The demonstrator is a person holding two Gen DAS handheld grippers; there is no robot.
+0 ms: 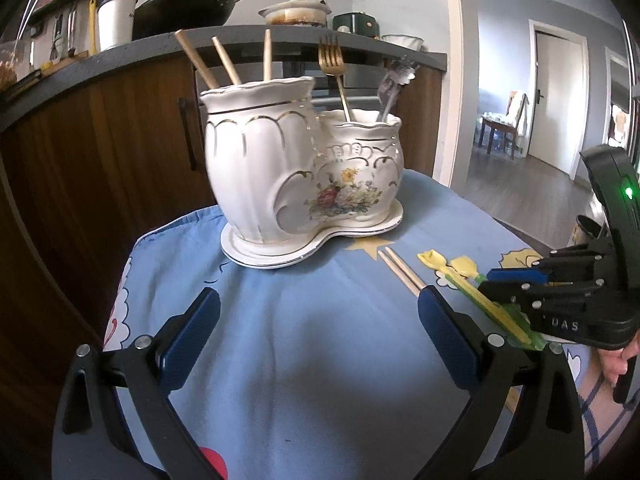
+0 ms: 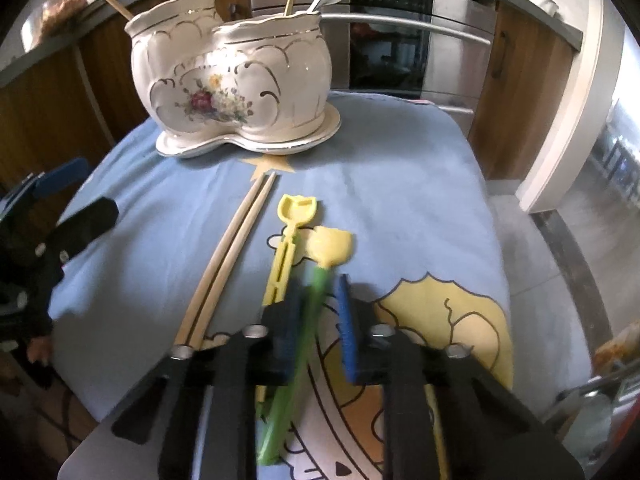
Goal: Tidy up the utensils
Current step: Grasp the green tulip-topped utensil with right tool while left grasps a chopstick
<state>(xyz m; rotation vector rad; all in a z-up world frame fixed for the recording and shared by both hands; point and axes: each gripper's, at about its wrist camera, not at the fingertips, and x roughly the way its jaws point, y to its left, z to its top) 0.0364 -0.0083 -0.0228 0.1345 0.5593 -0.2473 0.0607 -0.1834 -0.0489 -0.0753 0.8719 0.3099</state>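
A white ceramic two-pot utensil holder [image 1: 296, 172] [image 2: 232, 80] stands on the blue cloth. Its tall pot holds wooden chopsticks [image 1: 224, 60]; its low pot holds a gold fork [image 1: 334, 68] and a silver utensil [image 1: 394, 88]. My left gripper [image 1: 318, 344] is open and empty, in front of the holder. My right gripper [image 2: 320, 312] [image 1: 516, 284] has its jaws narrowed around a green-handled yellow spoon [image 2: 316, 280], which is blurred. Beside it lie a yellow plastic spoon [image 2: 290, 236] and a pair of wooden chopsticks [image 2: 228, 256] [image 1: 400, 272].
The blue cartoon cloth [image 1: 320, 360] covers a small table with edges close on all sides. Behind are wooden cabinets [image 1: 100, 140], an oven [image 2: 400, 40] and a counter with a wok [image 1: 184, 8]. A doorway [image 1: 556, 100] opens at the right.
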